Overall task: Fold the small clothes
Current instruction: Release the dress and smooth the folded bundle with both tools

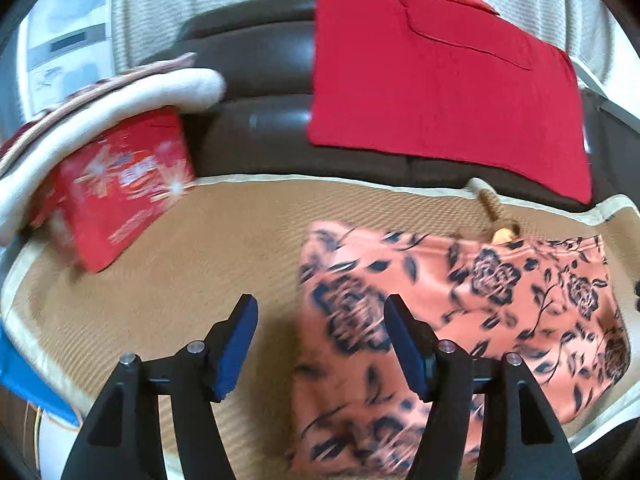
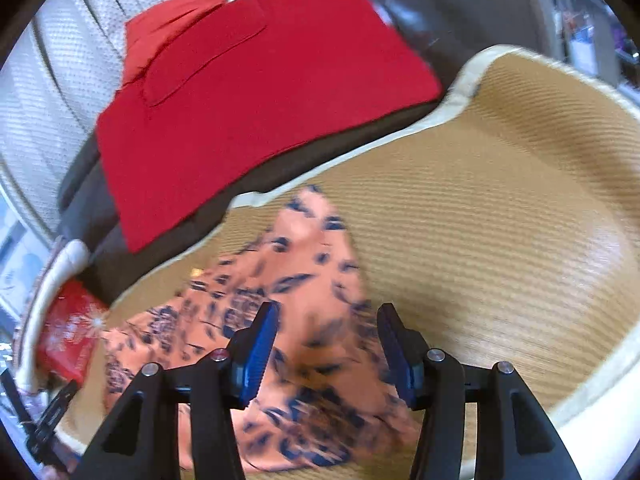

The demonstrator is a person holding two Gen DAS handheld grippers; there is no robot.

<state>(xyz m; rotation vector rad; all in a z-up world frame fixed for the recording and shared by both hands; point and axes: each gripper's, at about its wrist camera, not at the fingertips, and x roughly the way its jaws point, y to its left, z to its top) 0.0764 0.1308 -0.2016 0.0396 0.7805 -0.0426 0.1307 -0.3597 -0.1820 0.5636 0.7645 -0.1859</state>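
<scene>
On the woven mat [image 1: 168, 288] below my fingers, peach floral cloth [image 1: 460, 300] lying folded, long axis across the left view, left fingers [image 1: 320, 344] and right fingers [image 2: 326, 350] apart, gripping nothing.

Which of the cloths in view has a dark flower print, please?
The salmon-pink cloth on the woven mat; the red cloth on the dark sofa is plain.

Salmon floral cloth [image 1: 460, 300] with dark roses, folded, lying flat on woven mat, near its back edge, red garment [image 1: 440, 84] spread flat beyond mat's back edge
</scene>
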